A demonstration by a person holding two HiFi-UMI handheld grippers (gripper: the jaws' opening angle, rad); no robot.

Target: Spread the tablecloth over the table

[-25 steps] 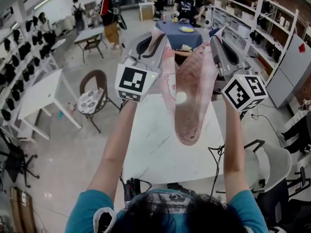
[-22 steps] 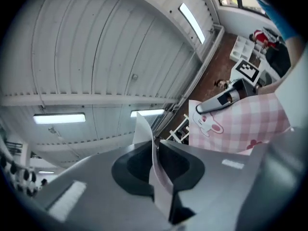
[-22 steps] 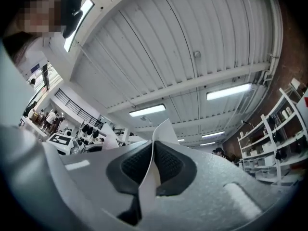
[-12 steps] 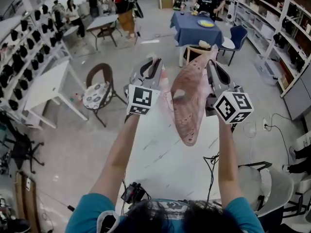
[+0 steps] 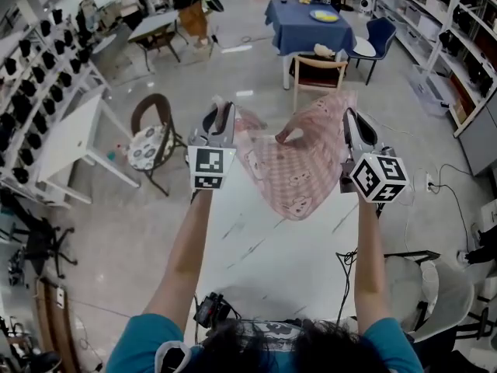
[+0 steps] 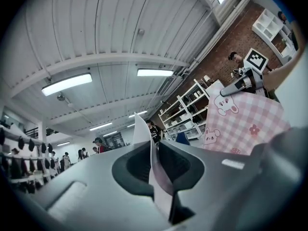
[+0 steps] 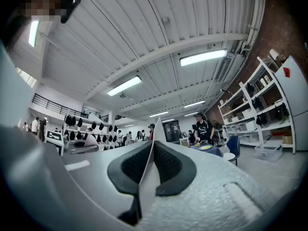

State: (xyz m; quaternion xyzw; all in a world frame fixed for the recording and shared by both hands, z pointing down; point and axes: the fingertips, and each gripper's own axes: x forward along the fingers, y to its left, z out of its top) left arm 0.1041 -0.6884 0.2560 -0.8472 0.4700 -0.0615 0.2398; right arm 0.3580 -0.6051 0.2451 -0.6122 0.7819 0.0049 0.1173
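Observation:
A pink checked tablecloth (image 5: 291,169) with little animal prints hangs in a sagging sheet between my two grippers, above the far end of the white marble-look table (image 5: 272,259). The left gripper (image 5: 224,109) is shut on the cloth's left edge, and the thin edge (image 6: 155,170) shows pinched between its pads. The right gripper (image 5: 348,116) is shut on the right edge, seen as a pale sliver (image 7: 146,179) between its jaws. In the left gripper view the cloth (image 6: 240,124) stretches toward the right gripper (image 6: 246,81). Both grippers point about level, away from me.
A wooden chair (image 5: 318,72) stands just past the table's far end, and a round chair with a floral cushion (image 5: 150,152) stands to the left. A black cable (image 5: 345,263) crosses the near right edge. A grey chair (image 5: 423,286) sits at right; a blue-covered table (image 5: 311,26) stands farther off.
Both grippers have come down from overhead and moved apart. The cloth has gone from a narrow hanging fold to a wider sheet sagging over the table's far end.

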